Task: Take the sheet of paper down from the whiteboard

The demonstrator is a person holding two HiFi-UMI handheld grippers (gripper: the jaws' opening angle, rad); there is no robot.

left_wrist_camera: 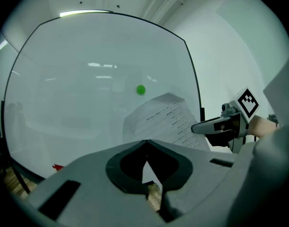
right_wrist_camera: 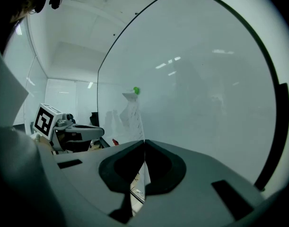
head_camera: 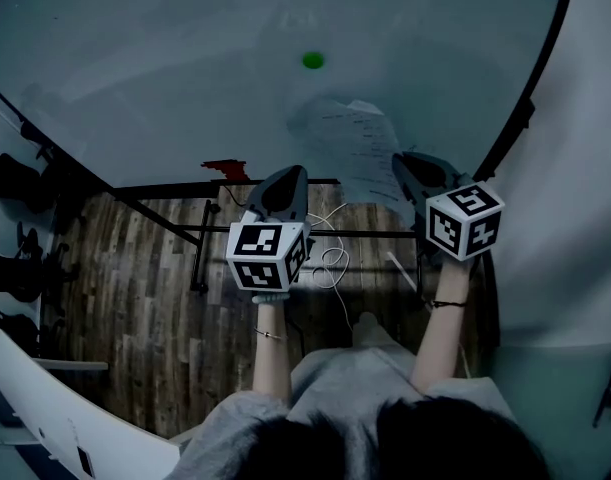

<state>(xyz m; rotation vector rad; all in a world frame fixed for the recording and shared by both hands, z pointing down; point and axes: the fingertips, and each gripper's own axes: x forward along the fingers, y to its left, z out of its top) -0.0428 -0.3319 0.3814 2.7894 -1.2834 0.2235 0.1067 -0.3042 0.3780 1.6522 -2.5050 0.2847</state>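
Left hand-held gripper [head_camera: 297, 174]: clenched, seemingly on paper's [head_camera: 357, 143] lower corner.
Right hand-held gripper [head_camera: 406, 161]: pinches paper's edge, ready to peel it.
Magnet [head_camera: 313, 60]: above both, pins paper to whiteboard [head_camera: 175, 68].

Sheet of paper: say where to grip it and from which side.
Take the sheet of paper by its lower edge, from below, fingers on both faces. Its lower part bows off the whiteboard, probably leaving room behind, while its upper end sits near the green magnet.
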